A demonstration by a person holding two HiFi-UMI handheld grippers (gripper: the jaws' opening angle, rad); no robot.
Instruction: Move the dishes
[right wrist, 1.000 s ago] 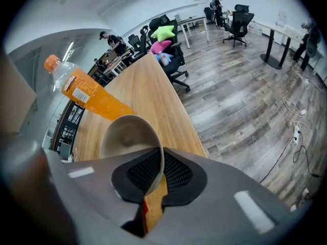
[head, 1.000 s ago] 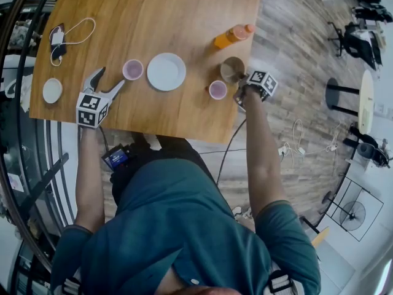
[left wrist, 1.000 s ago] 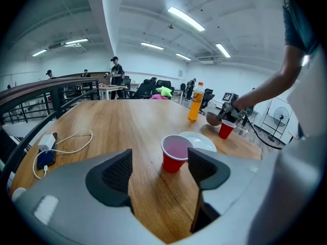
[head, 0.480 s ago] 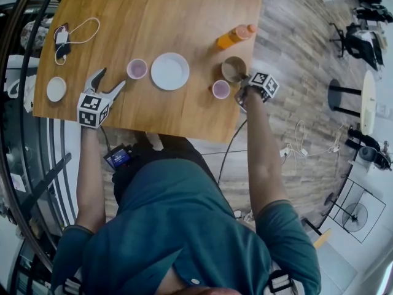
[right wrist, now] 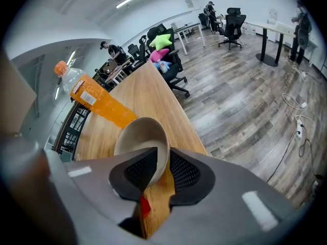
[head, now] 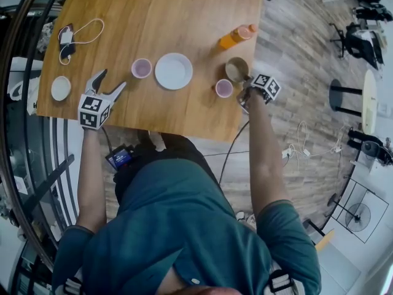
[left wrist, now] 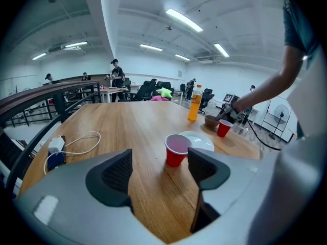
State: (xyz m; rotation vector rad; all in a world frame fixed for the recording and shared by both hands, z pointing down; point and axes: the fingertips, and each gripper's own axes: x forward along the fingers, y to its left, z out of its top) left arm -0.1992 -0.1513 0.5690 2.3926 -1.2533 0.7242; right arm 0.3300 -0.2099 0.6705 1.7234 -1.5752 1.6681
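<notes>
Right gripper (head: 246,86) is straddling the near rim of the tan bowl (head: 236,70). Its jaws have just been opening, and we are now seeing them narrowly parted. One pad is sitting inside the bowl and the other outside, with a sliver of wood showing beside the rim. In the head view the bowl is resting at the right edge of the table (head: 166,17), at eleven o'clock from this gripper. An orange bottle (head: 236,37) is standing at the bowl's twelve o'clock. A red cup (head: 224,88) is standing just beside the bowl at its seven o'clock. At that cup's ten o'clock a white plate (head: 174,71) is lying.

We are holding the left gripper (head: 110,80) over the table's near left part, jaws wide with nothing between them. A second red cup (head: 141,68) is standing at its two o'clock, just beside the plate. A small white dish (head: 61,88) is sitting at its nine o'clock, and a white cable (head: 86,31) is lying between ten and eleven.
</notes>
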